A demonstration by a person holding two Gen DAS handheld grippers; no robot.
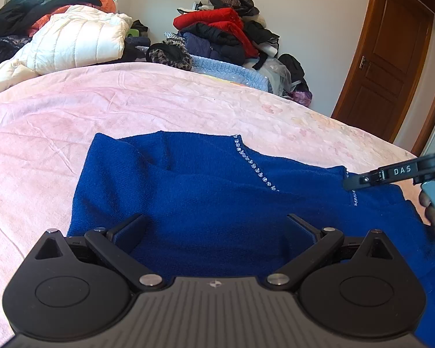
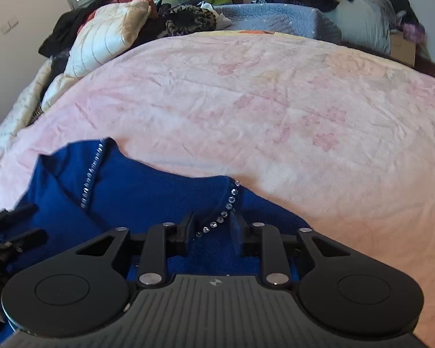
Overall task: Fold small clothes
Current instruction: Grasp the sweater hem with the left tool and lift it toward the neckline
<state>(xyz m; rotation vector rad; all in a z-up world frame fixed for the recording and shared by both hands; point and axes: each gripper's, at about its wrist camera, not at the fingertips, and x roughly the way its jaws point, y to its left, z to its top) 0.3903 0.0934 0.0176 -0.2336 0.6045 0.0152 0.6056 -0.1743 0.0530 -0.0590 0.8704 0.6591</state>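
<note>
We see a blue knit garment [image 1: 206, 191] lying partly folded on the pink blanket [image 1: 130, 101] of the bed, its rhinestone trim [image 1: 255, 165] running across the top layer. Our left gripper [image 1: 216, 227] hangs over it with jaws spread wide, holding nothing. Our right gripper [image 2: 213, 232] has its jaws parted narrowly astride the trim, and we cannot tell whether the pads press the cloth. Beyond the bed's far edge sit a white puffer jacket [image 1: 78, 40] and a heap of clothes [image 1: 223, 32], with a wooden door [image 1: 388, 58] at the right.
</note>
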